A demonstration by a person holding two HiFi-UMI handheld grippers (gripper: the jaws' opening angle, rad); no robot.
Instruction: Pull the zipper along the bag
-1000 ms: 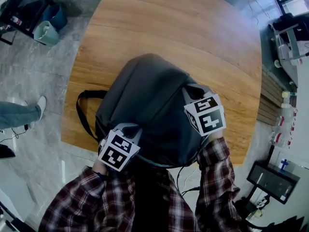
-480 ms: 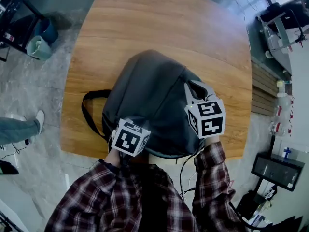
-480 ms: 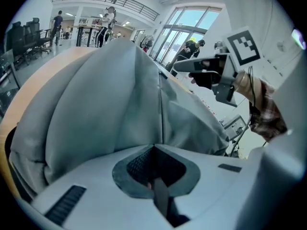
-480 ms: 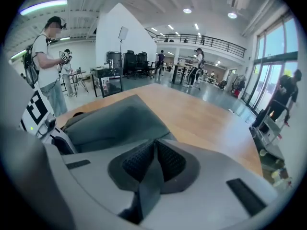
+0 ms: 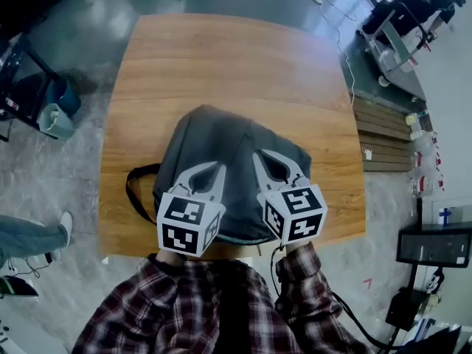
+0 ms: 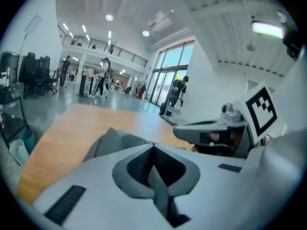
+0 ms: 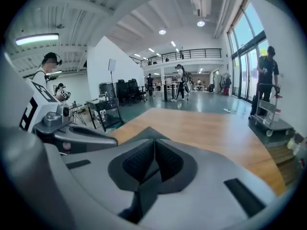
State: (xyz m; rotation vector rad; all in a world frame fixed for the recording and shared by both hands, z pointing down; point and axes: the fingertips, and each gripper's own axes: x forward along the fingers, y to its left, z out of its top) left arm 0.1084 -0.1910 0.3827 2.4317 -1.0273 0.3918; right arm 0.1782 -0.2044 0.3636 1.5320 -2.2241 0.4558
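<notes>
A dark grey backpack lies on the wooden table, its black strap looping off to the left. The zipper cannot be made out in any view. My left gripper hovers over the bag's near left part, jaws pressed together with nothing seen between them. My right gripper hovers beside it over the near right part, also shut on nothing. In the left gripper view the pads meet above the bag. In the right gripper view the pads likewise meet above the bag.
A pale bin stands on the floor to the left, and a person's leg shows beyond the table's near left corner. A metal cart and wooden slats are to the right. Cables hang near my right sleeve.
Both grippers left the bag's near edge and right side, rose, and came close together over its near half. The head view has pulled back, showing more of the table.
</notes>
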